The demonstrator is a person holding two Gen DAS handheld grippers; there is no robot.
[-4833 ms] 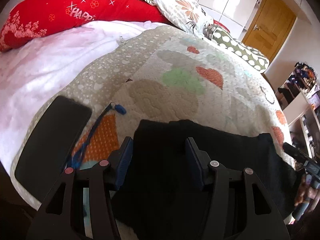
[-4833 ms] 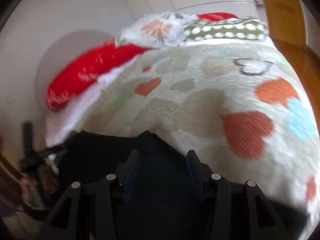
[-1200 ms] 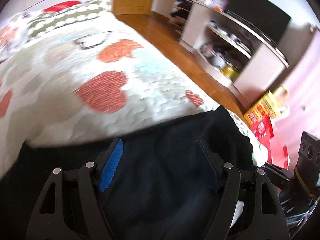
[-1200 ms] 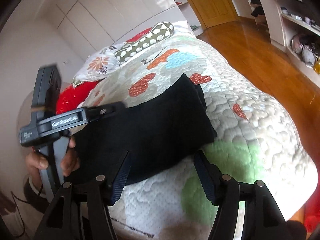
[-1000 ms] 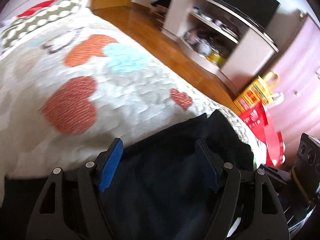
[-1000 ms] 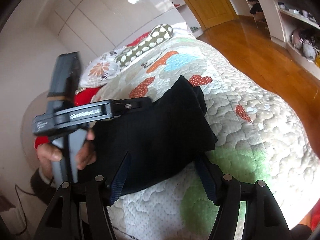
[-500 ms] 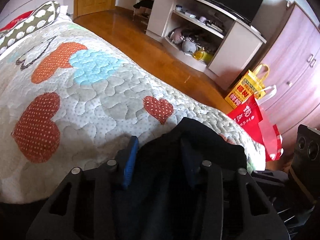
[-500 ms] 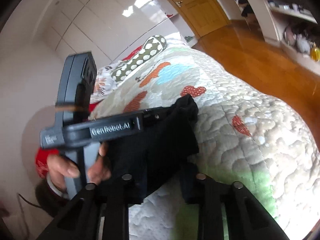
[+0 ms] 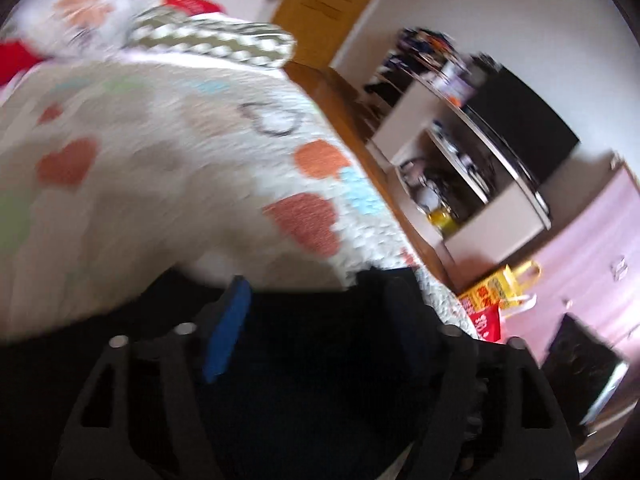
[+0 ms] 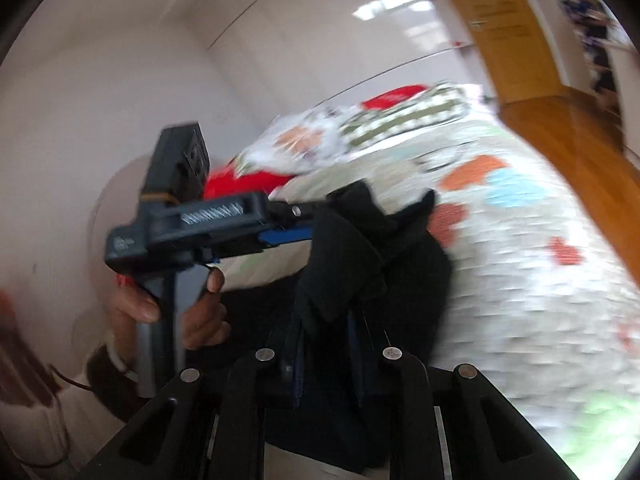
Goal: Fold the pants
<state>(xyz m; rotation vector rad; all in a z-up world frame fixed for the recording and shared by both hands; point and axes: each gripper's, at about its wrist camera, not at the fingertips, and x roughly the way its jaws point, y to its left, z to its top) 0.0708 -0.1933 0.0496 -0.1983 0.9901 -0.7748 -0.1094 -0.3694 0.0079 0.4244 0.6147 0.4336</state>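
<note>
A bedroom: a bed under a pale quilted bedspread [image 9: 168, 184] printed with orange, blue and green hearts, a wooden door [image 9: 320, 8] behind it, warm wooden floor [image 10: 568, 136] alongside, and a white shelf unit [image 9: 480, 200] carrying a black television screen [image 9: 524, 120]. At the head of the bed lie a green pillow with white dots [image 9: 212, 40], a floral pillow [image 10: 300, 140] and a red cushion [image 10: 240, 184]. Yellow and red shopping bags [image 9: 496, 296] stand on the floor by the shelf unit. Both views are smeared by motion.

The black fabric pants [image 10: 372, 264] lie at the near edge of the bed, bunched and partly lifted off the bedspread.

The right claw [image 10: 324, 344] is nearly closed, its black fingers pinching a gathered fold of the pants that rises in a crumpled peak just above them.

The left claw [image 9: 316, 320] has just been opening and its jaws stand wide, one blue-padded finger [image 9: 226, 328] clear to see and the other dark against the cloth. In its own view the pants fill the gap between and below the fingers; from the right wrist view the blue pad reaches into the raised edge of the cloth. Whether the pads touch the fabric cannot be told through the blur. The person's left hand [image 10: 168, 304] wraps the grey handle of that claw, a dark cuff [image 10: 108, 376] at the wrist.
</note>
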